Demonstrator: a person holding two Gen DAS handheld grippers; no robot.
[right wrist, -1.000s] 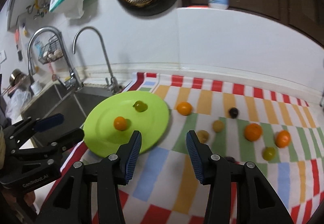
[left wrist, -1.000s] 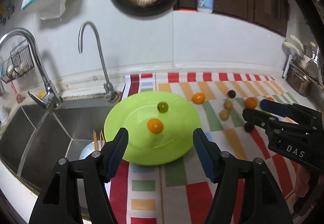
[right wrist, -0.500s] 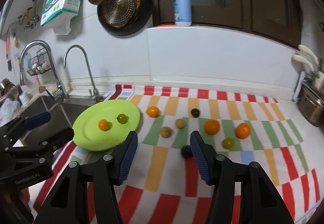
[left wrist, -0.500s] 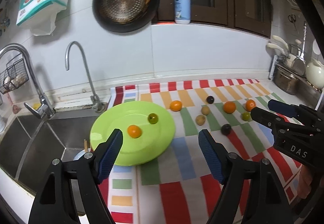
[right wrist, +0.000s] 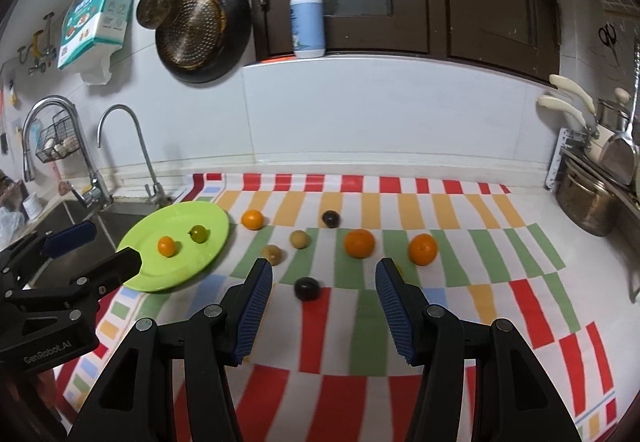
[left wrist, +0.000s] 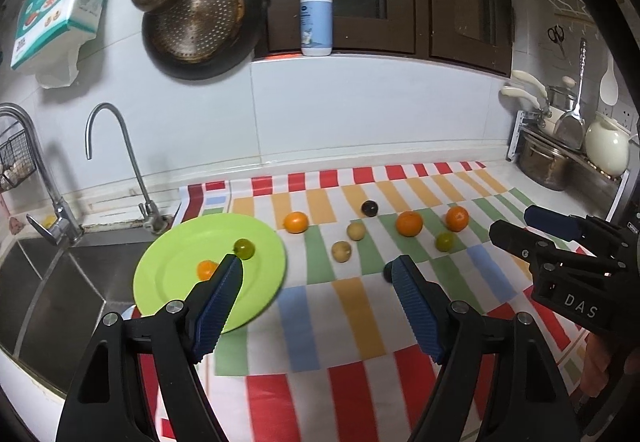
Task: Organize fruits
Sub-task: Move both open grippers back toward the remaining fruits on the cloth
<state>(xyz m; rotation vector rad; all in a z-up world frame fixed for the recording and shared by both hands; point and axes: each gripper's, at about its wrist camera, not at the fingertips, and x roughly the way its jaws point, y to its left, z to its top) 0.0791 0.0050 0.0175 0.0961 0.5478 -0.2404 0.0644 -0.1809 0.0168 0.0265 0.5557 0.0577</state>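
Tongs both gape empty: my right gripper (right wrist: 324,284) has the dark plum (right wrist: 307,288) between its tips, at eleven o'clock. My left gripper (left wrist: 316,274) is farther; green plate (right wrist: 152,274) lies at ten.

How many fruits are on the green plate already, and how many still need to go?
Two are done: a small orange fruit and a green one sit on the green plate. Nothing is in hand: the left gripper and right gripper are both open and empty. At least eight fruits still lie on the striped cloth, like the dark plum nearest the right gripper.
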